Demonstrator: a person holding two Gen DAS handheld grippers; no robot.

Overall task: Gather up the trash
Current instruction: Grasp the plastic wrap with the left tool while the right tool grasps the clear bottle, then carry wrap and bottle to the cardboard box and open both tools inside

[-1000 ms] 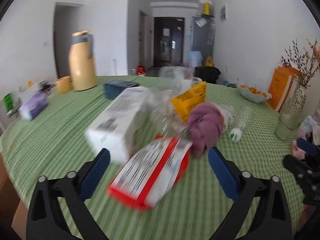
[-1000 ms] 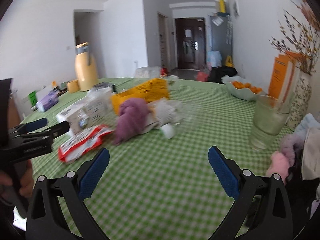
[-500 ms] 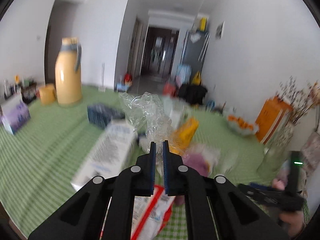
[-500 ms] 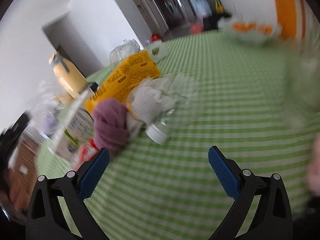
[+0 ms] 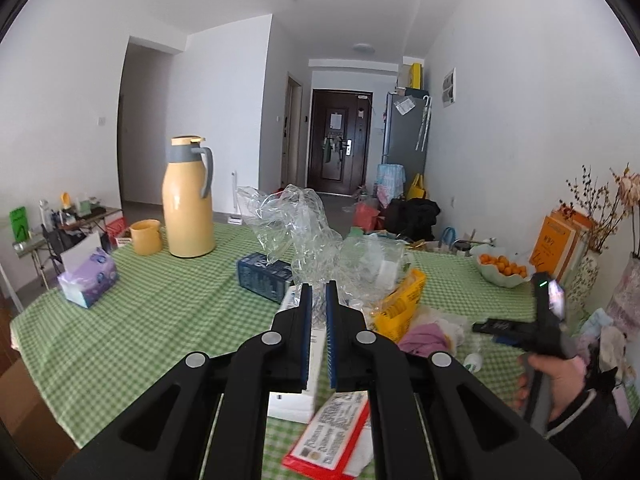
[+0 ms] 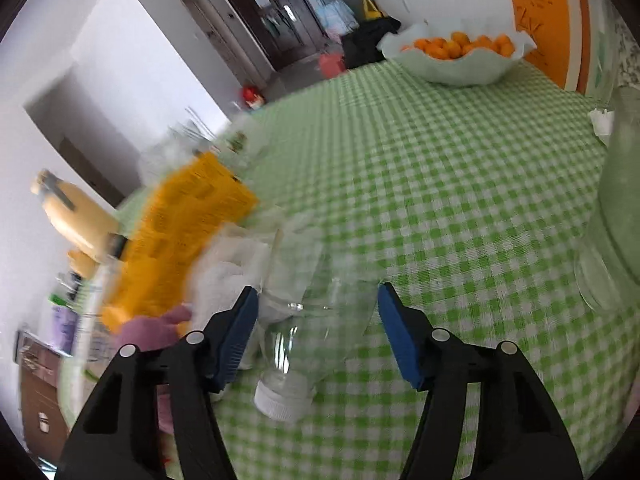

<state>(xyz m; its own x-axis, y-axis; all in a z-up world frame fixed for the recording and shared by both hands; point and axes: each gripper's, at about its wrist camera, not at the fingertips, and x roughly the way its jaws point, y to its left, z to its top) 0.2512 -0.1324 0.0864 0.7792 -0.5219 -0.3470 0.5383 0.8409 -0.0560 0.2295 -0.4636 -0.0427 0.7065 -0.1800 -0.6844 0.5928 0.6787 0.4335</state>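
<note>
Clear plastic wrap (image 5: 294,226) is pinched in my left claw (image 5: 318,300), lifted above the table (image 5: 120,320). My right claw (image 6: 318,320), jaws just closing, straddles the clear bottle (image 6: 304,328), not yet gripping. Yellow packet (image 6: 188,232), cartons and tissues remain uncollected.

My left gripper (image 5: 319,300) is clamped on a crumpled clear plastic wrapper (image 5: 294,224), holding it above the green checked tablecloth (image 5: 152,320). Under it lie a white rectangular carton (image 5: 296,396) and a red-and-white printed packet (image 5: 332,436) near the cloth's near edge. A tall yellow thermos jug (image 5: 188,196) stands toward the far left edge. At right, a hand (image 5: 556,380) holds the other black gripper (image 5: 520,328).
</note>
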